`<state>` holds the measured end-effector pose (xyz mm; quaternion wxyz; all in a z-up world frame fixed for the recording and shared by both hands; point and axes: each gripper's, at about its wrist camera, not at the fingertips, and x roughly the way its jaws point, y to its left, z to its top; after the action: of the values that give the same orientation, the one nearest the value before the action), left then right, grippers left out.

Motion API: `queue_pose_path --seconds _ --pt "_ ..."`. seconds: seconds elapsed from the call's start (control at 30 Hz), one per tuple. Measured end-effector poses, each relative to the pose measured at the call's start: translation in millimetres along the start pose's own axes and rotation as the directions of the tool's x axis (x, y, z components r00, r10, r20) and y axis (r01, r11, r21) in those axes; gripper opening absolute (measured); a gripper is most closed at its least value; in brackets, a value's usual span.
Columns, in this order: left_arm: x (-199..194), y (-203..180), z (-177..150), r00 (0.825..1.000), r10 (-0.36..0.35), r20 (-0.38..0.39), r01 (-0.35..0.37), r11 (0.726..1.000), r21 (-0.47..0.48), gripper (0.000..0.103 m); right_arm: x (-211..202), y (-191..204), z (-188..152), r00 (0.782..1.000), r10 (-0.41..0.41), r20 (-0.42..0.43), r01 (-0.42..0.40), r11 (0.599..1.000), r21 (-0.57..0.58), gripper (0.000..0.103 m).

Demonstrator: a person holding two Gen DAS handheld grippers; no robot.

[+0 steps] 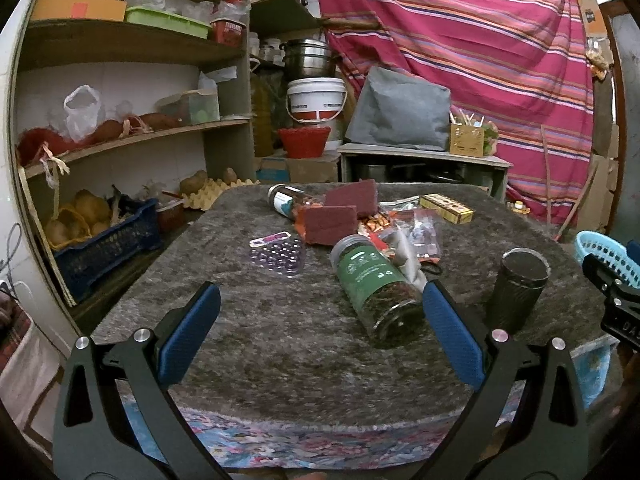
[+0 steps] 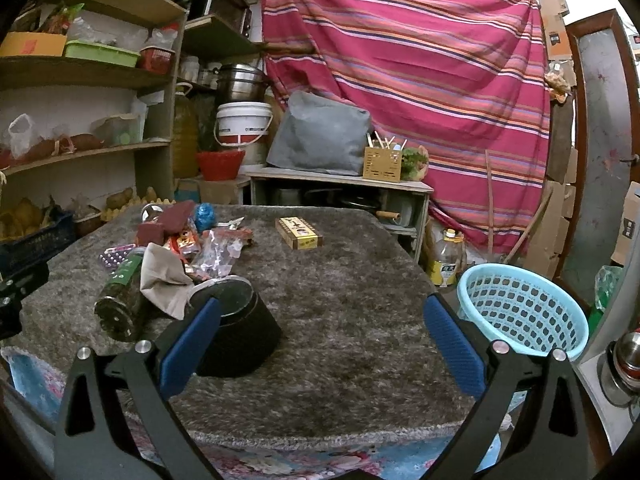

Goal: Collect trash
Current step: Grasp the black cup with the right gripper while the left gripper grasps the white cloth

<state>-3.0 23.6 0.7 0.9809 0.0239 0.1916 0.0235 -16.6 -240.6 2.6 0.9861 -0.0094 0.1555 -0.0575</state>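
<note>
A heap of trash lies on the grey furry table (image 1: 280, 340): a green-labelled jar (image 1: 372, 284) on its side, a second jar (image 1: 286, 198), two maroon scrub pads (image 1: 330, 222), clear and red wrappers (image 1: 416, 236), a purple blister pack (image 1: 278, 258) and a yellow box (image 1: 446, 208). A black cup (image 1: 520, 284) stands upright at the right. My left gripper (image 1: 320, 304) is open and empty just short of the green jar. My right gripper (image 2: 322, 316) is open and empty; the black cup (image 2: 240, 324) stands by its left finger. A light-blue basket (image 2: 520, 308) stands beside the table at the right.
Shelves (image 1: 132, 132) with boxes, bags and potatoes fill the left. A low table with a grey bag (image 1: 400, 108) and a striped red cloth (image 1: 480, 40) stand behind. A yellow bottle (image 2: 446, 258) stands on the floor near the basket.
</note>
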Motion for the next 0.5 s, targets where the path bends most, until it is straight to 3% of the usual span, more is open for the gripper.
queue_pose_path --seconds 0.2,0.5 --pt "0.3 3.2 0.1 1.0 -0.011 -0.009 0.011 1.0 0.003 0.098 1.8 13.3 -3.6 1.0 -0.006 -0.008 0.006 1.0 -0.026 0.099" --pt "12.6 6.9 1.1 0.999 0.002 -0.038 -0.002 1.0 0.012 0.098 18.1 32.2 -9.2 0.996 0.048 -0.075 -0.053 0.996 -0.066 0.099"
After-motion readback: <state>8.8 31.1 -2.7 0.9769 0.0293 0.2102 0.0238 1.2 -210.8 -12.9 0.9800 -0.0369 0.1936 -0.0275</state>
